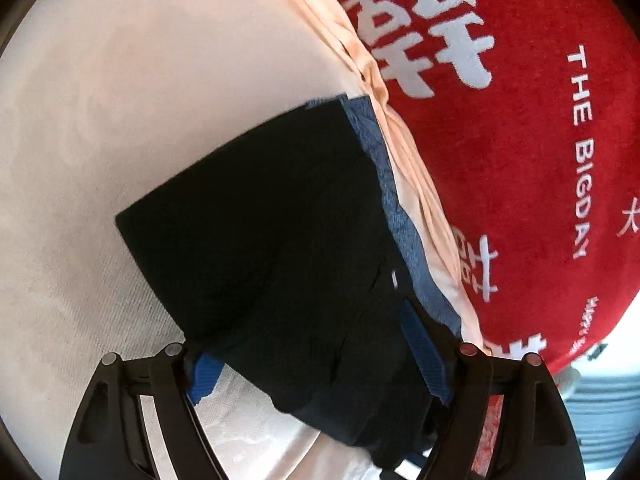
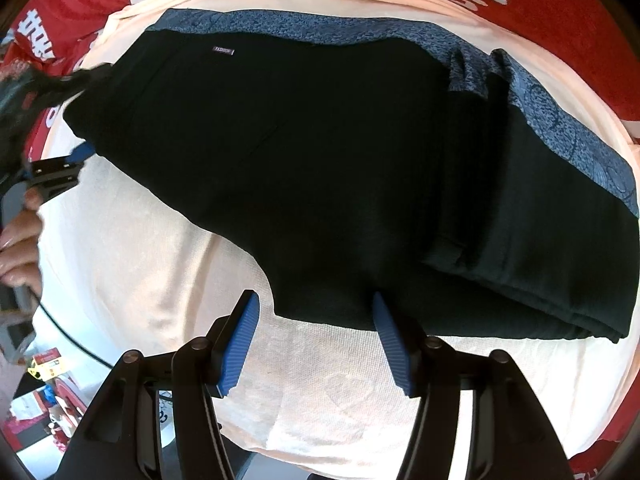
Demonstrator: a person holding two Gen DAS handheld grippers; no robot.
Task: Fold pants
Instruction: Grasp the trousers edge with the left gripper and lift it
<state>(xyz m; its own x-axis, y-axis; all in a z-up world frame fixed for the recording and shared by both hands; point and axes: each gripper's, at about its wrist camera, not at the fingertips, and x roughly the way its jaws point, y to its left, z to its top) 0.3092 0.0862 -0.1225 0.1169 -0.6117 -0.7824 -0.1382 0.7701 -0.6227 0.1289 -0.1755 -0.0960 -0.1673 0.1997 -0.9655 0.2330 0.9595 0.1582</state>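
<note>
— Where are the pants (image 2: 320, 168)?
— Folded dark on the pale cloth (image 2: 168, 272). The left gripper (image 1: 320, 364) has fingers apart around one end; the right gripper (image 2: 316, 344) has fingers spread at the near hem.

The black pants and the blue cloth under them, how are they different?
The black pants are plain and dark; the blue cloth is speckled with a pattern. The black pants lie on top and show a big area; the blue cloth lies underneath, only its edge peeking out along one side. Both rest on the pale sheet.
</note>
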